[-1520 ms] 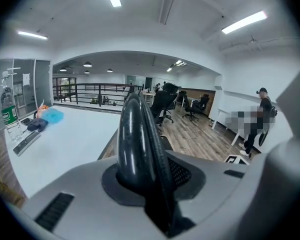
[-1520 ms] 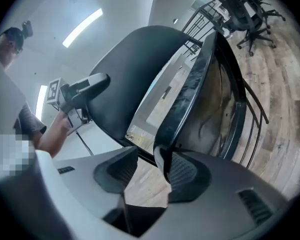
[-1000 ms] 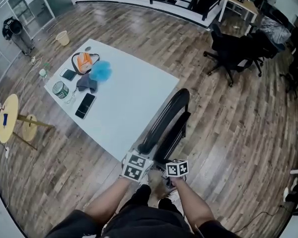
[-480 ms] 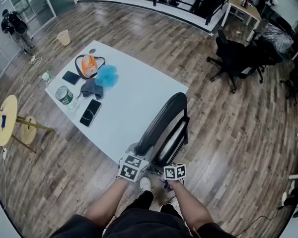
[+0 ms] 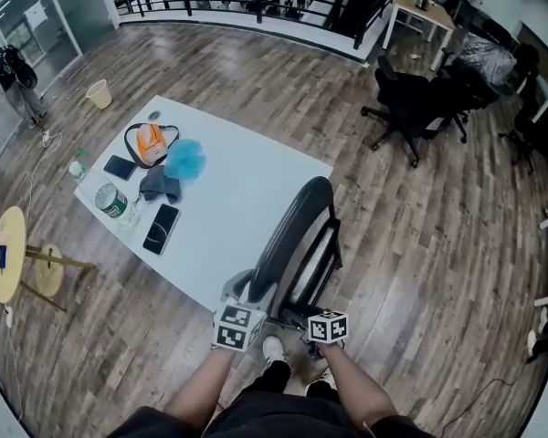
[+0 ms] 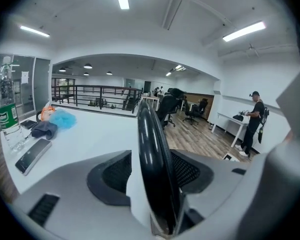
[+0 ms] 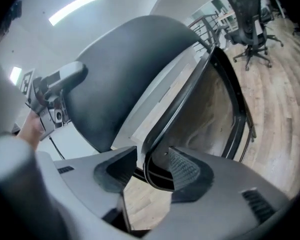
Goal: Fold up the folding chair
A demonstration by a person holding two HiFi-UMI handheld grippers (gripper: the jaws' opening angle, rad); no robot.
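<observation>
Wood-plank floor point(image 5: 420, 245) surrounds a white worktop point(image 5: 247, 190). In the head view the folding chair point(image 5: 297, 231) stands on the floor against the worktop's near right edge. It is closed almost flat, and its long axis runs away from the person. Both tools meet its near end, the left tool point(image 5: 240, 304) on the worktop side and the right tool point(image 5: 318, 322) on the open-floor side, about equally near.

In the left gripper view the chair's glossy black moulded rim point(image 6: 150, 144) stands upright between the ribbed dark pads point(image 6: 112, 171). The jaws are opening, and a sliver of white shows beside the rim, so nothing is clamped.

In the right gripper view a smooth, curved black shell point(image 7: 120, 79) fills the upper frame. A thin black metal frame tube point(image 7: 182, 106) passes between the pads. These jaws are opening too and do not press on it.

The chair looks folded. Each tool could likely back off straight along that axis.
</observation>
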